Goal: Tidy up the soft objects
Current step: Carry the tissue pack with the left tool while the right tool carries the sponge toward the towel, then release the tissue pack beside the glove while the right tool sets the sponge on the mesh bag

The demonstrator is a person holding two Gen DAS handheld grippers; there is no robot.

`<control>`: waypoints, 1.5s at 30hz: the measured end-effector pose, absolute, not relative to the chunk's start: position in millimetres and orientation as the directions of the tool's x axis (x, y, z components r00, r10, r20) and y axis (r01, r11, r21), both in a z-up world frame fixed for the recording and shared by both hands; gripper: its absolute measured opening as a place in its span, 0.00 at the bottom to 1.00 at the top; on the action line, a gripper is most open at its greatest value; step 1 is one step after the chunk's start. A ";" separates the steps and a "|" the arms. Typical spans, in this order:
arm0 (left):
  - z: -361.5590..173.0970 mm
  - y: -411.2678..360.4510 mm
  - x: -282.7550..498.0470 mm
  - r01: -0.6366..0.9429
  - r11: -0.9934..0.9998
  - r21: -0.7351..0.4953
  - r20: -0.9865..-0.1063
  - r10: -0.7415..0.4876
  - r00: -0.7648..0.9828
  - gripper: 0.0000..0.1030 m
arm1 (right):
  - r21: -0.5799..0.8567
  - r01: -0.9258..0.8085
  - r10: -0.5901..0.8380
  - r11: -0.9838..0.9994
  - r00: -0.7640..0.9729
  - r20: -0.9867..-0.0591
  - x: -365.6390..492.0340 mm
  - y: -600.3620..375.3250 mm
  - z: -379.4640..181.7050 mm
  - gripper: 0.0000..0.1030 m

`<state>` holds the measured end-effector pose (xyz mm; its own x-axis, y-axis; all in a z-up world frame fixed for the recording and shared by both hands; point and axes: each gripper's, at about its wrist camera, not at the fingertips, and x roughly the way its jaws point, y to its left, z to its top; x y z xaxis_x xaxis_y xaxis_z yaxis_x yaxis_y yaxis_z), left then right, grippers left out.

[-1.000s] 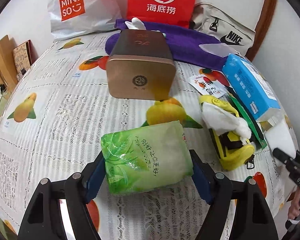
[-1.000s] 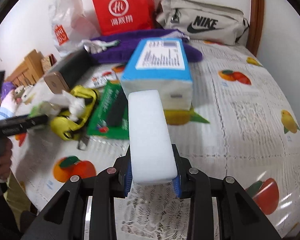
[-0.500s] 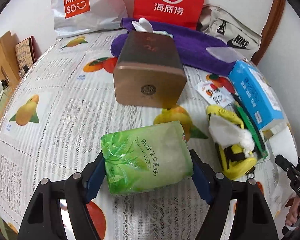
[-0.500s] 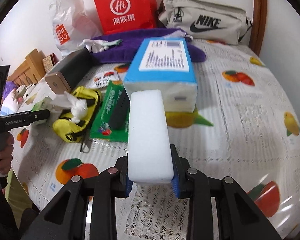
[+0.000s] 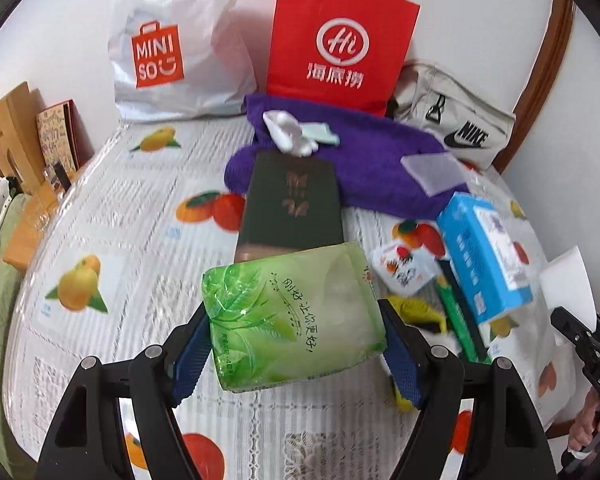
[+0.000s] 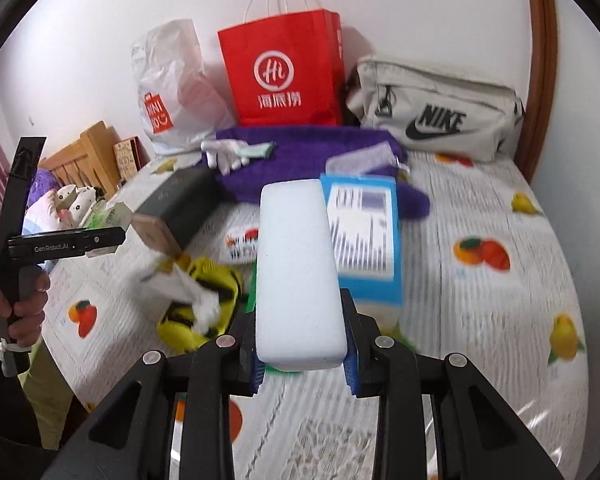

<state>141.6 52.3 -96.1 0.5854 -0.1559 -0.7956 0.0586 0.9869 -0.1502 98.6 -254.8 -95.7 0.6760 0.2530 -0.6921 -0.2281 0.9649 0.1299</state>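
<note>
Both lifted since before: left hand-held gripper clamps green plastic tissue pack, now hiding dark rectangular box front at 12; right hand-held gripper clamps white foam block.

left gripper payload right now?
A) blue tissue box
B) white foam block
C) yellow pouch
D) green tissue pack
D: the left gripper has its blue pads pressed on both sides of the green tissue pack; the white foam block sits clamped in the right gripper.
</note>
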 end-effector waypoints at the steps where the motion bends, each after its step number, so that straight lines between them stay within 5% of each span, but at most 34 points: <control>1: -92.5 51.9 144.2 0.059 0.987 -0.152 -0.792 -0.157 0.590 0.74 | 0.127 -0.231 0.254 0.965 0.680 -0.688 102.6 -253.9 -93.0 0.30; 22: -75.2 27.7 269.3 0.093 0.975 -0.203 -0.791 -0.219 0.571 0.74 | 0.092 -0.230 0.232 0.969 0.708 -0.667 254.7 -246.0 -65.8 0.30; 45: -125.1 0.3 376.8 0.074 0.985 -0.153 -0.882 -0.170 0.439 0.74 | 0.066 -0.233 0.199 0.970 0.608 -0.769 357.6 -246.9 -118.0 0.30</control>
<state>376.8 0.3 -125.1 0.4388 -0.1697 -0.8824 0.0736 0.9855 -0.1530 357.6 -246.9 -118.0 0.6080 0.1987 -0.7686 -0.2335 0.9701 0.0661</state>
